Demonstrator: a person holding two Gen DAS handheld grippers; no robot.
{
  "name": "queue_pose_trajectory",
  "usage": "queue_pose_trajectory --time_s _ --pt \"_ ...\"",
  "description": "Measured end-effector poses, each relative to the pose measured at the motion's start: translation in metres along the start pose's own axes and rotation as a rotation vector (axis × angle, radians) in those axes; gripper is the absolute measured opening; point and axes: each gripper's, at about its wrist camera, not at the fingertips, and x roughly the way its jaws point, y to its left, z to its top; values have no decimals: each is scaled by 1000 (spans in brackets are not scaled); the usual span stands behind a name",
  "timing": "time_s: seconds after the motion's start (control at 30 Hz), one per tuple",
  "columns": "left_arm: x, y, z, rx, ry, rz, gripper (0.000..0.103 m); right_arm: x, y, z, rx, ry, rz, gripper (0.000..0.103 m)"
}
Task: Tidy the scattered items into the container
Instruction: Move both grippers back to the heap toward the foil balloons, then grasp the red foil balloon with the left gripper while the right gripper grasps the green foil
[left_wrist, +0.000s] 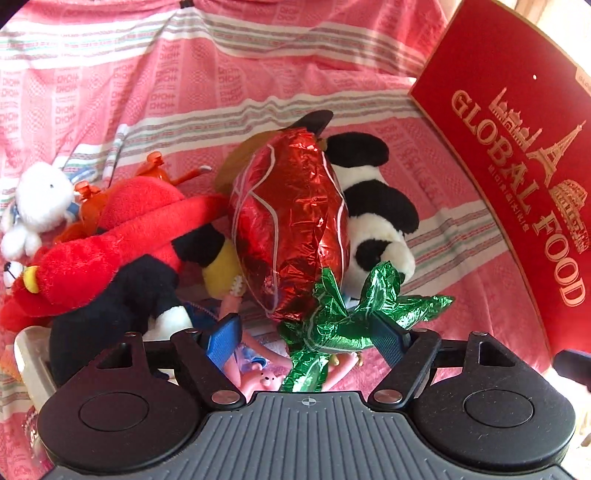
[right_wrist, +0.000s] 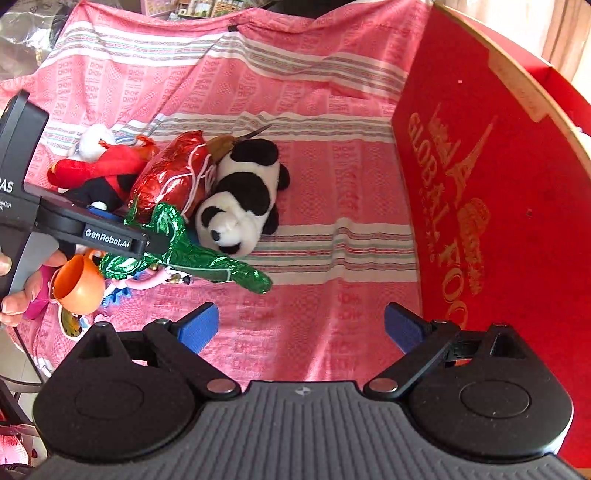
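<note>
A foil strawberry balloon, red body (left_wrist: 291, 225) with green leaves (left_wrist: 343, 317), lies on the pink cloth. My left gripper (left_wrist: 308, 338) is open, its blue pads on either side of the green leaves; it also shows in the right wrist view (right_wrist: 177, 254). A panda plush (left_wrist: 376, 218) lies just right of the balloon, also seen in the right wrist view (right_wrist: 240, 199). A red plush (left_wrist: 103, 243) and a white bunny (left_wrist: 40, 203) lie left. The red "GLOBAL FOOD" box (right_wrist: 491, 206) stands at the right. My right gripper (right_wrist: 301, 326) is open and empty above bare cloth.
An orange toy cup (right_wrist: 79, 284) and small pink figures (left_wrist: 258, 376) lie near the left gripper. A pale tray edge (left_wrist: 31, 358) shows at lower left. The pink striped cloth (right_wrist: 332, 240) covers the surface.
</note>
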Motion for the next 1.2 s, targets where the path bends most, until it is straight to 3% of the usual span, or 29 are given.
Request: queue_pose_trajectory --time_s 0.23,0.47,0.73,0.77,0.83,0.87,0.9,1.07,1.2 --pt "-11 18 7 -53 19 -62 86 31 42 24 -106 -35 154 97" --pt "-27 33 18 -85 4 -57 87 64 67 45 -180 -67 260 97" --pt "-28 27 41 -45 -2 -37 88 99 72 48 -130 -13 292 95" --pt "-26 24 43 -37 0 -34 88 100 69 43 -99 0 306 91" --pt "-19 15 49 -14 7 -30 89 100 66 36 -59 22 315 71" --pt "-16 11 51 -4 12 -27 89 102 65 32 -40 53 325 46" --pt "-12 7 53 6 16 -23 89 103 63 27 -17 73 322 41" --pt "8 -9 57 36 43 2 89 94 55 12 18 86 305 34" --pt "18 -19 54 44 50 27 89 85 46 7 31 78 295 34"
